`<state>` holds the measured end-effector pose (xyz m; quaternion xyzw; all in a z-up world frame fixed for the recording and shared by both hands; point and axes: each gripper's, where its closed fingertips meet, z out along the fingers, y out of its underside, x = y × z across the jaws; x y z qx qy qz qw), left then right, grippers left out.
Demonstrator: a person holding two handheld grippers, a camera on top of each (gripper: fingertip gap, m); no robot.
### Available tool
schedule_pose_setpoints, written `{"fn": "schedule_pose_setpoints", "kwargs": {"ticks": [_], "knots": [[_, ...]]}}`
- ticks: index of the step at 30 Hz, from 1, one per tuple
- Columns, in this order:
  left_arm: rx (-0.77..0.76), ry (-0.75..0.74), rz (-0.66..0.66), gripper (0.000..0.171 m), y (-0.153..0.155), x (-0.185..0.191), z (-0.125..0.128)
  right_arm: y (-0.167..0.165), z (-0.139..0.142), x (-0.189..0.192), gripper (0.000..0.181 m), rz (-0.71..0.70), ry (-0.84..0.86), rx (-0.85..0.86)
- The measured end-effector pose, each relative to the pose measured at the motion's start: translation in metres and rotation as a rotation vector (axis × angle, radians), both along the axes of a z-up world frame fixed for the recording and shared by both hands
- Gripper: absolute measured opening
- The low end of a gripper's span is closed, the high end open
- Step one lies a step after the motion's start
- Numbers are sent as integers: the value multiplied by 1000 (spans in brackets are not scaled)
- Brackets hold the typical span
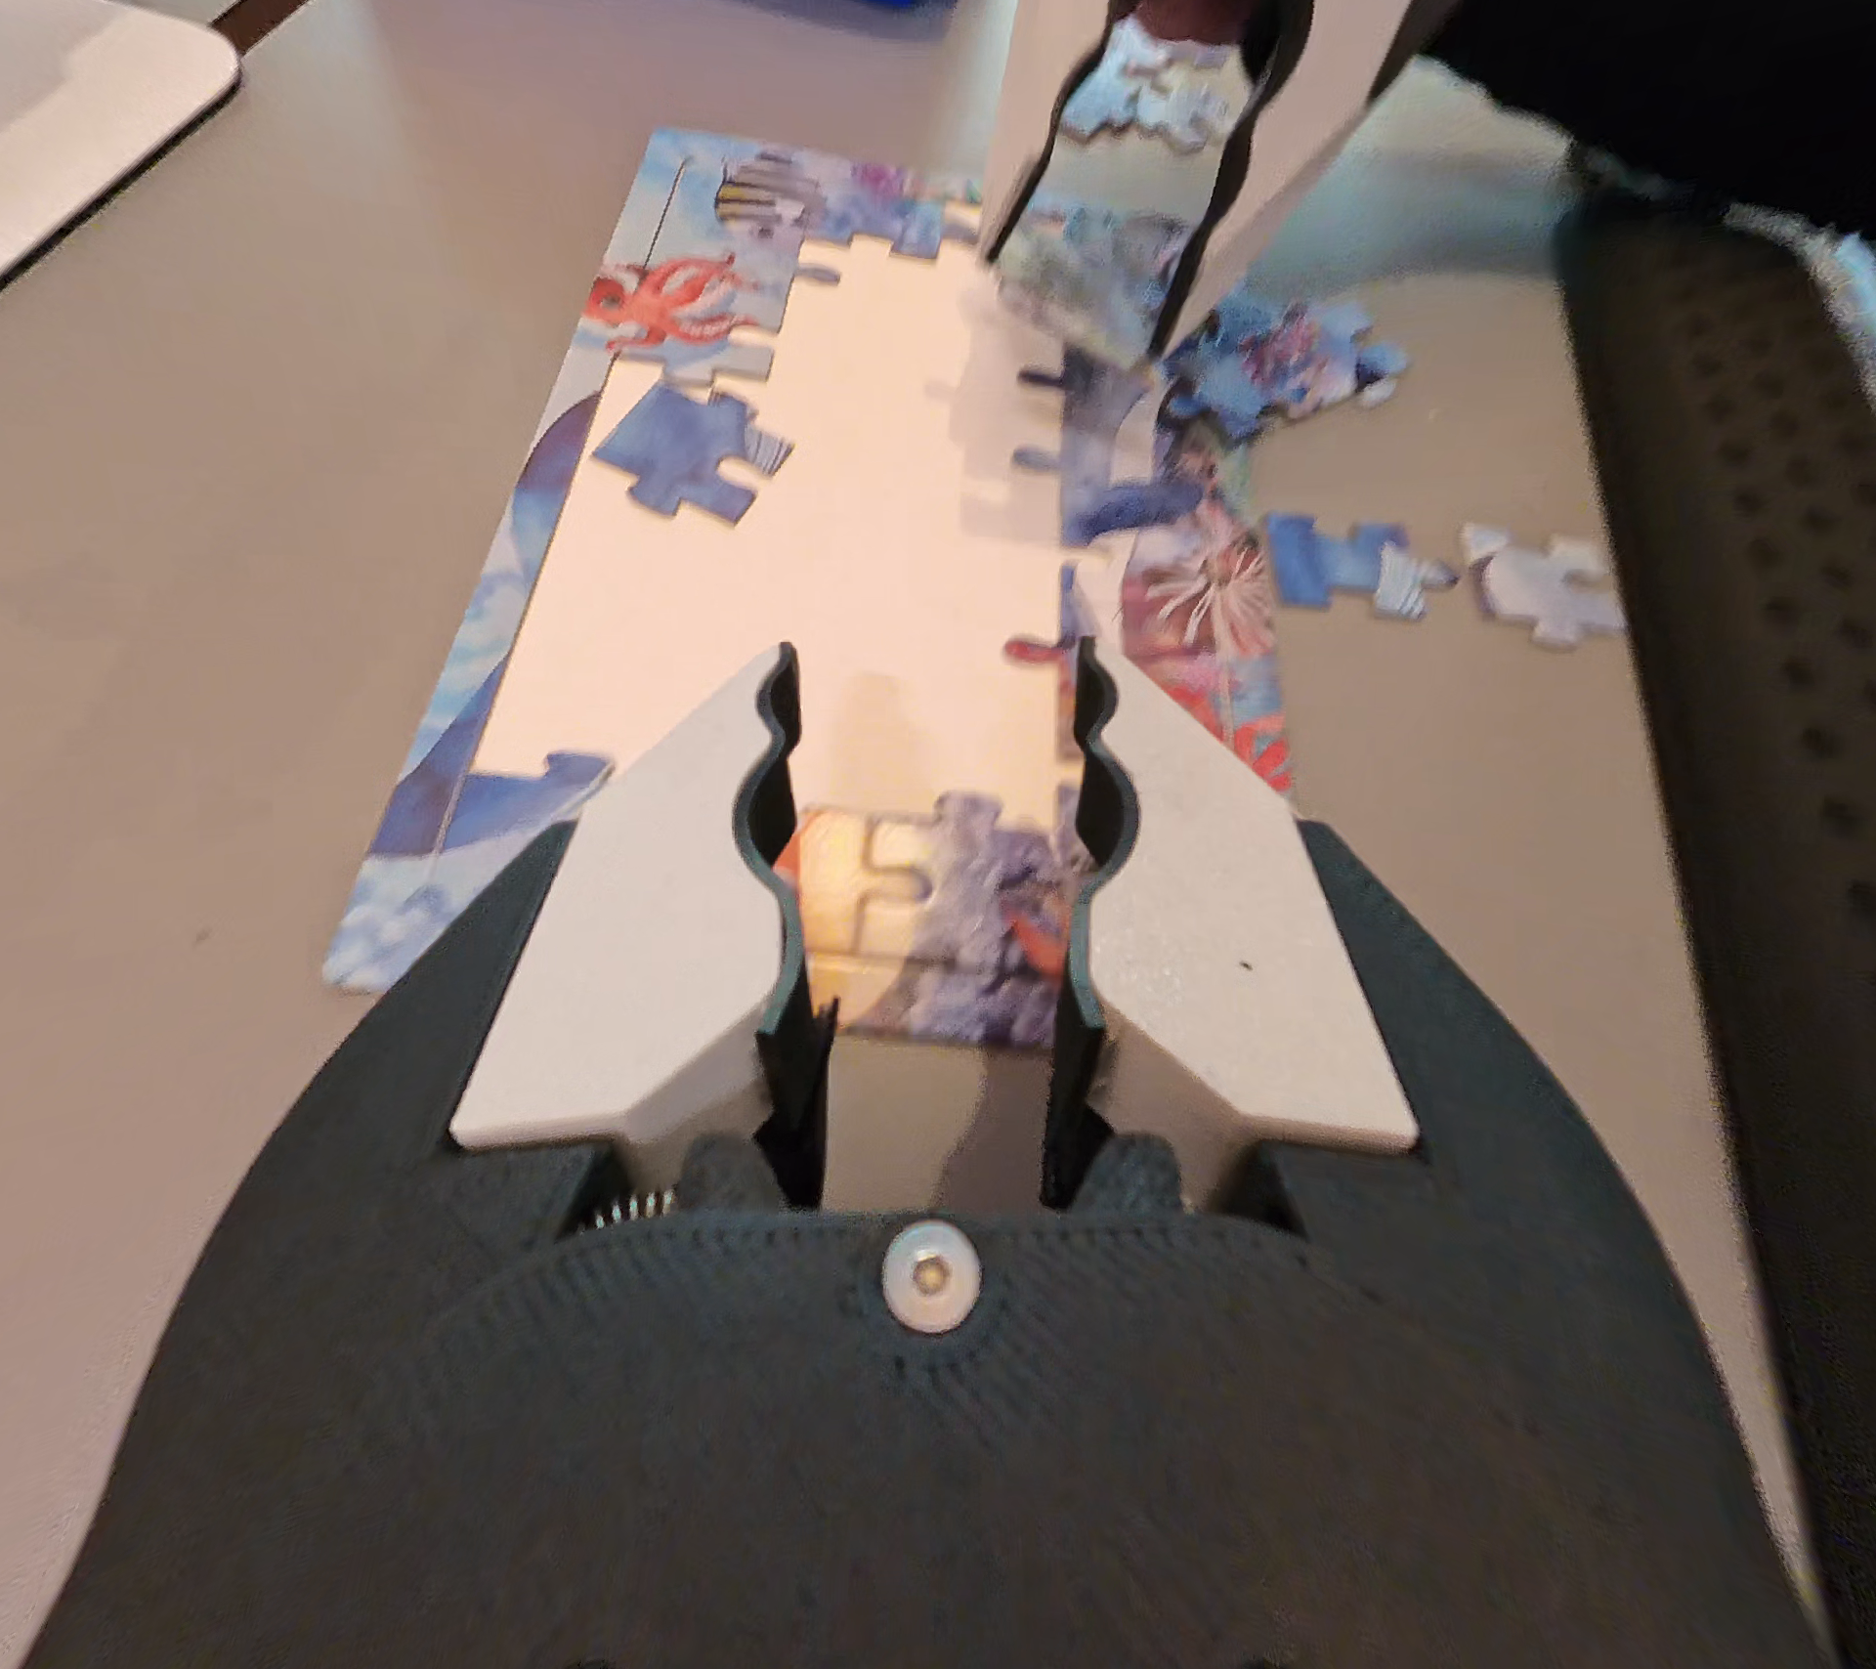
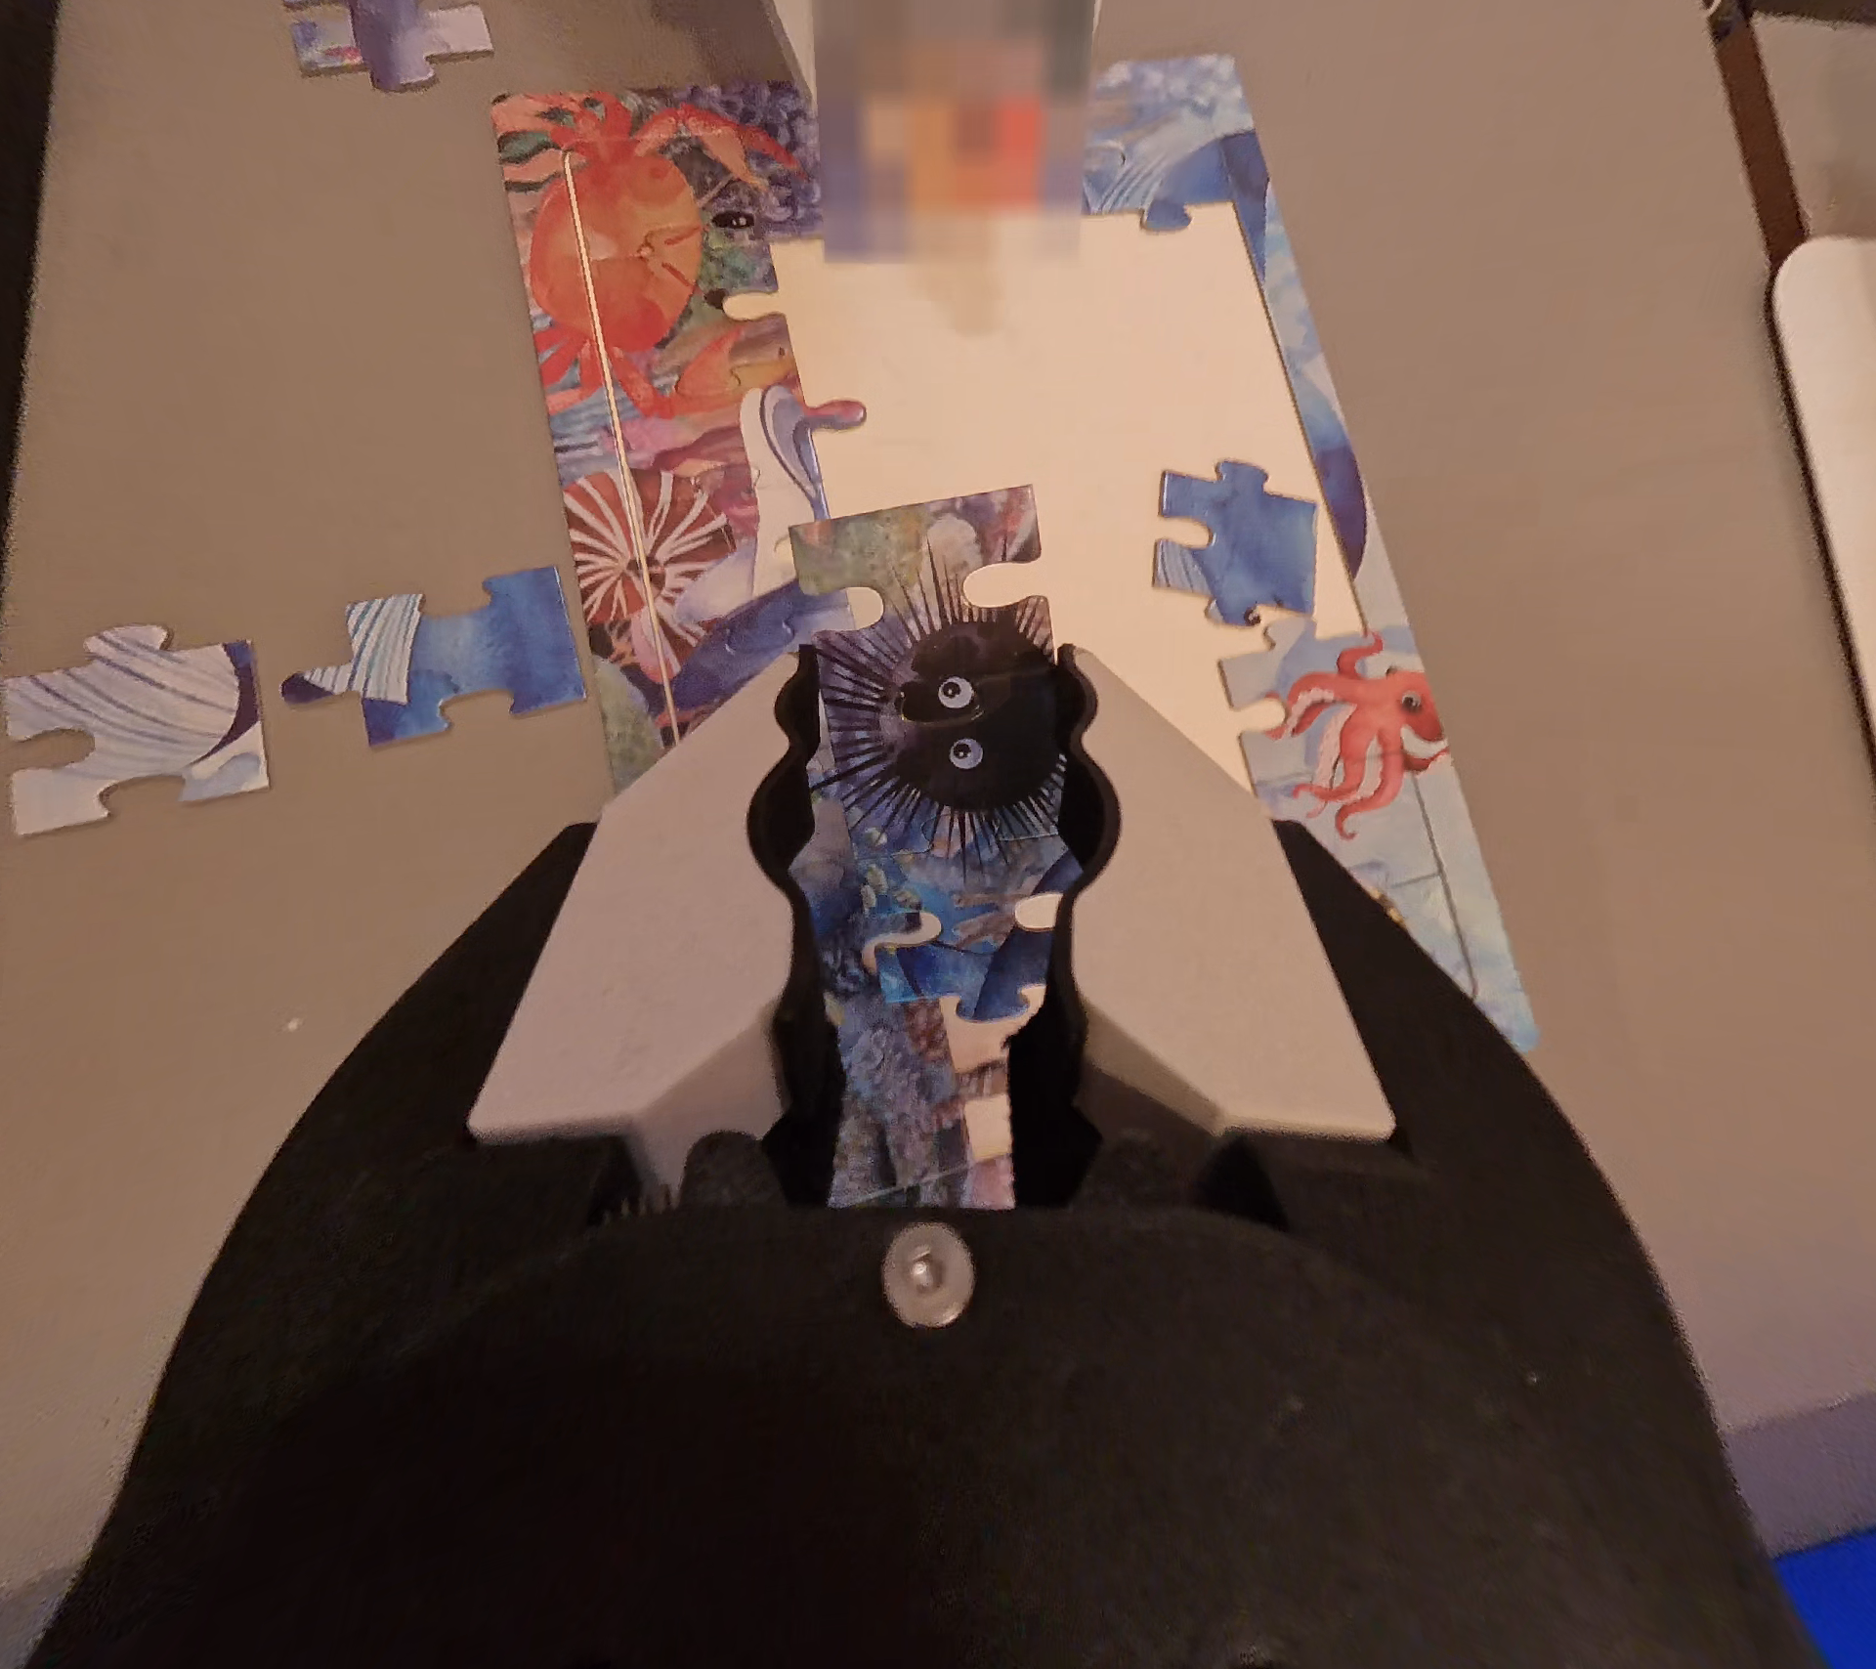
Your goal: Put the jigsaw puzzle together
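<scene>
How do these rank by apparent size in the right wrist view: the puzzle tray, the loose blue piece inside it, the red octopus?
1. puzzle tray
2. red octopus and loose blue piece: look alike, unranked.

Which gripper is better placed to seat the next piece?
Right gripper: it is shut on the sea urchin piece over the puzzle board. Left gripper is open and empty.
</scene>
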<state>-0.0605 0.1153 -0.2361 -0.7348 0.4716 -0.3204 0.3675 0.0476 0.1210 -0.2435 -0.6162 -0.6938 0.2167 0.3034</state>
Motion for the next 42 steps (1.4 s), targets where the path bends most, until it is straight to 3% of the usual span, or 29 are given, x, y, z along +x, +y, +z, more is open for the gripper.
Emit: {"fn": "schedule_pose_setpoints", "kwargs": {"ticks": [9, 14, 25, 31, 36, 42], "knots": [[-185, -190, 30, 50, -14, 53, 24, -7, 6, -16, 44, 7, 6, 222], [-228, -170, 64, 47, -10, 66, 9, -8, 10, -19, 44, 10, 16, 303], [-299, -250, 67, 5, -7, 78, 13, -7, 15, -19, 44, 15, 43, 375], [-299, -234, 77, 0, -4, 80, 14, -4, 17, -17, 41, 7, 58, 376], [-308, -223, 101, 0, 3, 75, 11, 4, 24, -9, 48, -29, 92, 325], [-328, -171, 145, 0, 13, 63, 1, 10, 13, 18, 52, -72, 81, 100]]}}
